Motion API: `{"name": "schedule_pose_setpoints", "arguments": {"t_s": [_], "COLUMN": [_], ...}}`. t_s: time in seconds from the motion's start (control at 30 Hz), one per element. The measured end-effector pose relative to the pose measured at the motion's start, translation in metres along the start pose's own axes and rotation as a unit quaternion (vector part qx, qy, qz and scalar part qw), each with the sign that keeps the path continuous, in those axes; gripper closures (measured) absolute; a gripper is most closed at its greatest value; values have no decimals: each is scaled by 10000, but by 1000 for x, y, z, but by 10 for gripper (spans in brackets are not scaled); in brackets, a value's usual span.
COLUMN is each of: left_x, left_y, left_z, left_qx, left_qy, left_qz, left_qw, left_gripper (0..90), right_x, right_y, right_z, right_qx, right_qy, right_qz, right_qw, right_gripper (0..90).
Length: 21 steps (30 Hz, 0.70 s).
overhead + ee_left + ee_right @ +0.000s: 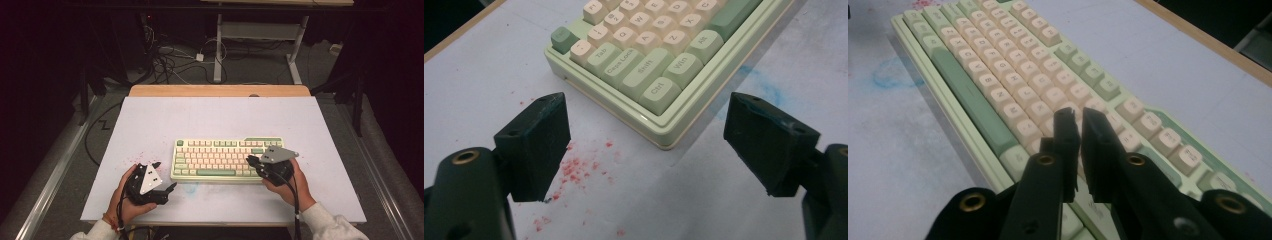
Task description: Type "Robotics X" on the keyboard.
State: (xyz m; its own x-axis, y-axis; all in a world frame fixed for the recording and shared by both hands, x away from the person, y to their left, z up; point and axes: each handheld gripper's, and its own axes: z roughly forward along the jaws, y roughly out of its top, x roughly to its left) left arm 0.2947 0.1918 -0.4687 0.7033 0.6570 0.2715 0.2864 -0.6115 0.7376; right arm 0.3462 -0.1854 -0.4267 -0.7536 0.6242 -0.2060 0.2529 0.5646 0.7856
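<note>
Keyboard (227, 159) sits flat on the desk (150, 125), near the front edge, roughly centre; pale green case, cream and green keys. Right gripper (251, 161) is over the kbd's right end, tips above the keys near the bottom-right corner. Its jaws are pressed almost together, nothing between them, just a thin slit showing in the right gripper view. Can't tell if the tips touch a key. Left gripper (165, 176) is off the kbd's left end, low over the desk and just beside the front-left corner, not touching it. Jaws wide apart, nothing held; the Ctrl/Shift corner shows between them. Red specks (579, 167) dot the desk under the left gripper, and a blue smudge (764, 90) lies along the kbd's front edge.
</note>
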Motion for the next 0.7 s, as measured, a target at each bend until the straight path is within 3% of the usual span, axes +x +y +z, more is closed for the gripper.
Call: {"name": "schedule_pose_setpoints", "arguments": {"t_s": [0.4,0.7], "left_x": [0,0], "left_y": [-1,-1], "left_z": [2,2], "left_qx": [41,47], "left_qy": [-89,-96], "left_qz": [37,53], "left_qw": [9999,9999], "left_gripper": [175,174], "right_x": [2,2], "right_y": [21,25], "right_z": [47,61], "right_qx": [351,469], "right_qy": [210,190], "right_qz": [-44,-119], "right_qw": [9992,9986], "right_gripper": [900,900]}}
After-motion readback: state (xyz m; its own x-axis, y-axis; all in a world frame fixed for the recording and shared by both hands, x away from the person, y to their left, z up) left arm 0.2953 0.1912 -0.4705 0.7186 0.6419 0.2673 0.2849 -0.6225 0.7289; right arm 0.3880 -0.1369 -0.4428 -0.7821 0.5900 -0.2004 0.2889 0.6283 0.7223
